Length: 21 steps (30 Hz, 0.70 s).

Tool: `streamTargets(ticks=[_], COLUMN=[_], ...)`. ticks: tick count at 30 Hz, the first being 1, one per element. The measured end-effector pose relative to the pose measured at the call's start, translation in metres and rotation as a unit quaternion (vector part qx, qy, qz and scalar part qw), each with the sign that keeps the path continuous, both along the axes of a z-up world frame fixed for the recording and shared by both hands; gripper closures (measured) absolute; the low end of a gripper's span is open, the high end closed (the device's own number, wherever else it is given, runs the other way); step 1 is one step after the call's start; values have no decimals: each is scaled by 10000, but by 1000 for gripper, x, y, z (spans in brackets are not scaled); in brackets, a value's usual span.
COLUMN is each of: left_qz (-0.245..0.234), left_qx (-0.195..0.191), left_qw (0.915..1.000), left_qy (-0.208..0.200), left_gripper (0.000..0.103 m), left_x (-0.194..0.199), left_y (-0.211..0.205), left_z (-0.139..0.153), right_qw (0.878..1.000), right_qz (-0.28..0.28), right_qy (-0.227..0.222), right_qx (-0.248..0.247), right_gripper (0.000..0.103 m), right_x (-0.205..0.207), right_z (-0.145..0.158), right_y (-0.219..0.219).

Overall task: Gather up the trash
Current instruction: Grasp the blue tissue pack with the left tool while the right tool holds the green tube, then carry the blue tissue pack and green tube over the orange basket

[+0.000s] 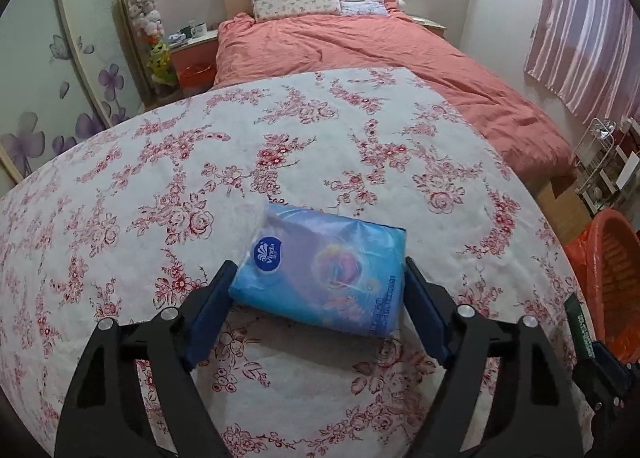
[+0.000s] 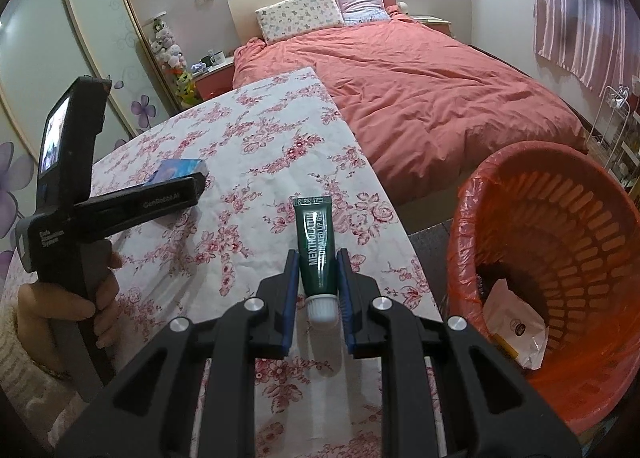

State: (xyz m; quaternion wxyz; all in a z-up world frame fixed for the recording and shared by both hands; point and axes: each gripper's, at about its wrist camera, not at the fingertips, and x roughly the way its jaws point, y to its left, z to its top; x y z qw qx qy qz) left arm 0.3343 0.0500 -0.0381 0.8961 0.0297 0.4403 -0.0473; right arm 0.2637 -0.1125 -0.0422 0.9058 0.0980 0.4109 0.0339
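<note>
Between the left hand-held gripper (image 1: 318, 286) pads, the soft, light tissue pack (image 1: 322, 272) (slippery film) sits gripped across its width, while the right hand-held gripper (image 2: 318, 278) clamps the small lip-gel tube (image 2: 316, 246) near its cap.

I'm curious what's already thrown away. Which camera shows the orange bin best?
The right wrist view: the orange bin shows its open mouth, liner and a white wrapper inside. The left wrist view catches only its rim at the right edge.

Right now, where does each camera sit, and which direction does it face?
Left wrist: on the left tool, facing the pink bed; both fingers press the blue plastic tissue pack on the floral tablecloth.
Right wrist: on the right tool, same direction; it clamps the green lip gel tube beside the orange plastic basket; the person's left hand shows.
Shared: tablecloth, bed, tissue pack, basket.
</note>
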Motion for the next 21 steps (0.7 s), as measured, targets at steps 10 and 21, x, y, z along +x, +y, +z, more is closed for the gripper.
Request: streamTargets(ticks=[10, 21], left_qz=[79, 165], left_qx=[84, 71], left_qw=[9993, 9977], left_qy=[-358, -661], left_gripper=[24, 24], left_x=[-24, -51], left_y=[4, 11], left_z=[11, 36], right_qw=[9999, 9994], right_qz=[-40, -70], right_qy=[-104, -337], right_qx=[9, 1], right_gripper=[84, 84], right_x=[-9, -35], right_z=[9, 34], right_y=[1, 0])
